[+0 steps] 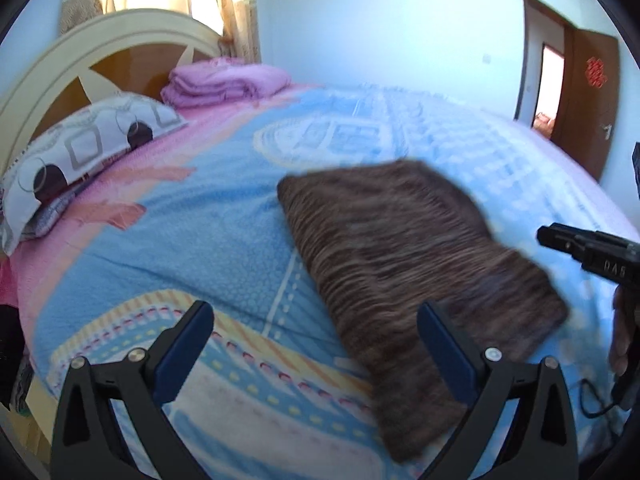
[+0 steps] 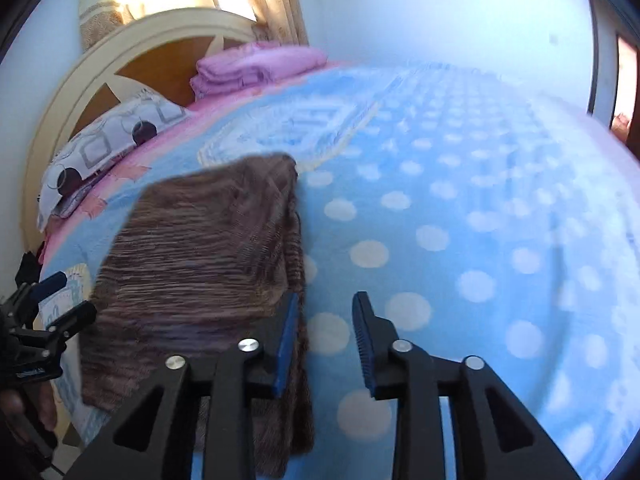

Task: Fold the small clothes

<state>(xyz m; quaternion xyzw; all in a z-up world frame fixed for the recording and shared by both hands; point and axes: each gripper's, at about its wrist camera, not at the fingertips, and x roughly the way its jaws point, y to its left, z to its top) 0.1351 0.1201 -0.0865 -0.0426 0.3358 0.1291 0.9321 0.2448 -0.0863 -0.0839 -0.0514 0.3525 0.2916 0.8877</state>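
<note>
Left claw (image 1: 316, 340) agape, level | right claw (image 2: 325, 340) parted | brown garment (image 1: 400, 248) flat

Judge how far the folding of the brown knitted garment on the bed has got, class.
Done: the brown garment lies on the blue blanket in a compact, fairly flat shape, apparently folded at least once. In hand: nothing; the left gripper and right gripper are both open, gripping no cloth. Left: possibly a further fold or tidying; its edges look uneven.
</note>
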